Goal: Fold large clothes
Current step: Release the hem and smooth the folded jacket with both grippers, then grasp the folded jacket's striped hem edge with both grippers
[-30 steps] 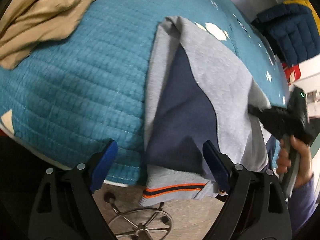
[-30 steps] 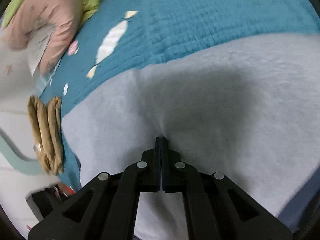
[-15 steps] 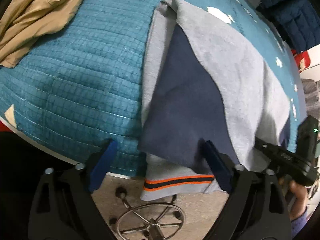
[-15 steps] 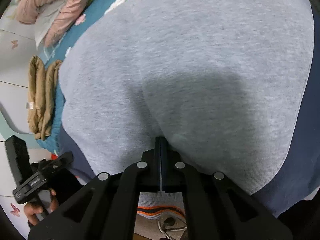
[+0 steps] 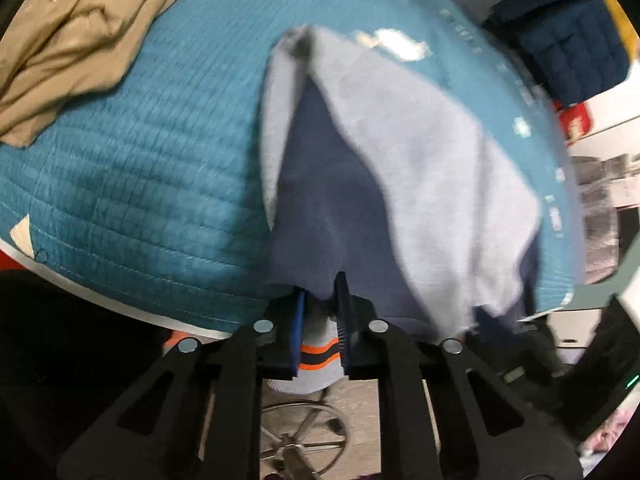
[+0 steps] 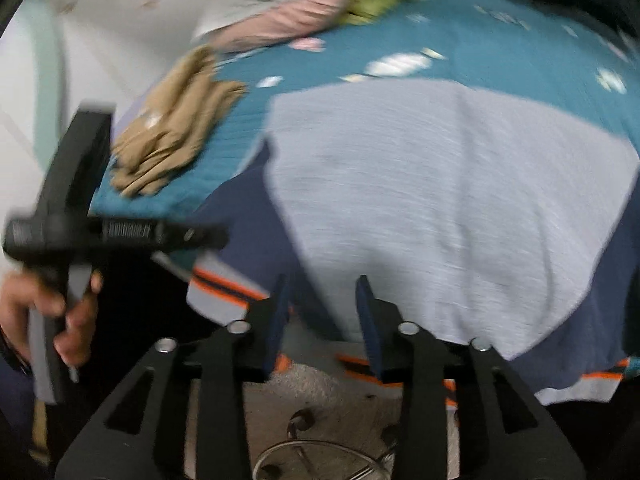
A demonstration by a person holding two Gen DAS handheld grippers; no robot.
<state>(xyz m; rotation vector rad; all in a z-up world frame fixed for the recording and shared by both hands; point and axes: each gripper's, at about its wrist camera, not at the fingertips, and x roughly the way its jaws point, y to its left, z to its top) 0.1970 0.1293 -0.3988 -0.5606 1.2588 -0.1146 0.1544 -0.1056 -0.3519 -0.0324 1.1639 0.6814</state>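
A tan garment lies far left on the teal quilt. The left gripper clamps the grey-and-navy sweatshirt at its striped hem, seemingly. The right gripper stands parted at the hem.

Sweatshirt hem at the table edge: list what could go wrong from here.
1. The left gripper pinches only the striped hem of the sweatshirt, so a pull may undo the folded grey flap.
2. The right gripper is open, jaws apart, holding nothing; the overhanging side may slide off the teal quilt.
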